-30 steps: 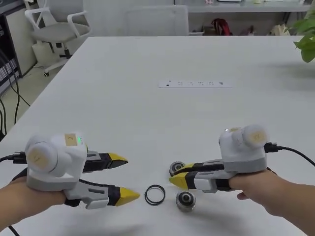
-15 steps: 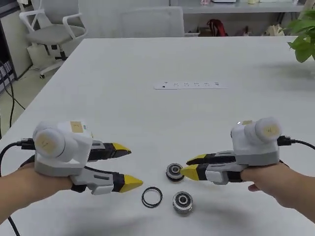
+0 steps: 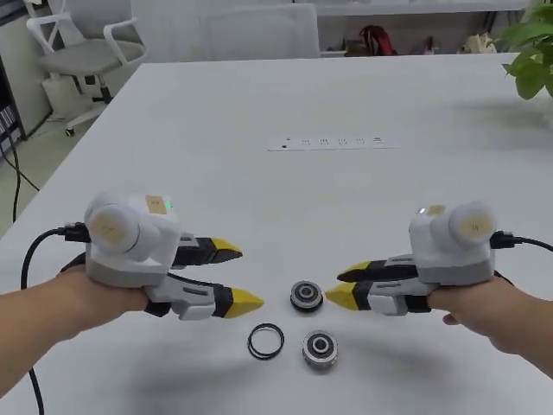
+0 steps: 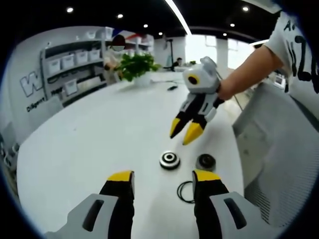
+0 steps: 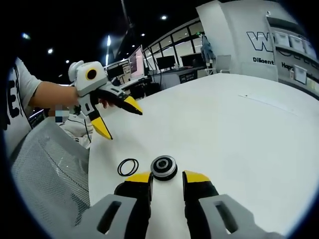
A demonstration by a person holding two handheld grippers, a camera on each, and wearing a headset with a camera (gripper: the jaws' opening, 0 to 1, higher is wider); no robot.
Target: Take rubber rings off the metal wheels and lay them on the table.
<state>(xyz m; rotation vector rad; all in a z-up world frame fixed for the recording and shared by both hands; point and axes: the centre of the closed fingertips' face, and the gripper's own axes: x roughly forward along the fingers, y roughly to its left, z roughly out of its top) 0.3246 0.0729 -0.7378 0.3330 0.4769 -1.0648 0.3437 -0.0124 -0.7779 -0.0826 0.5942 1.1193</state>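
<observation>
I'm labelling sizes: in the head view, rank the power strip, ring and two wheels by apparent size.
1. The power strip, clearly longest, though farthest away.
2. The ring, near wheel and far wheel look about alike; I won't rank them.

Bright, even overhead light; soft shadows; fisheye-warped gripper views.

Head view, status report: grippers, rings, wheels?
Left gripper open, empty. Right gripper open, aimed at far wheel. One rubber ring flat on table beside near wheel. Path clear.
</observation>
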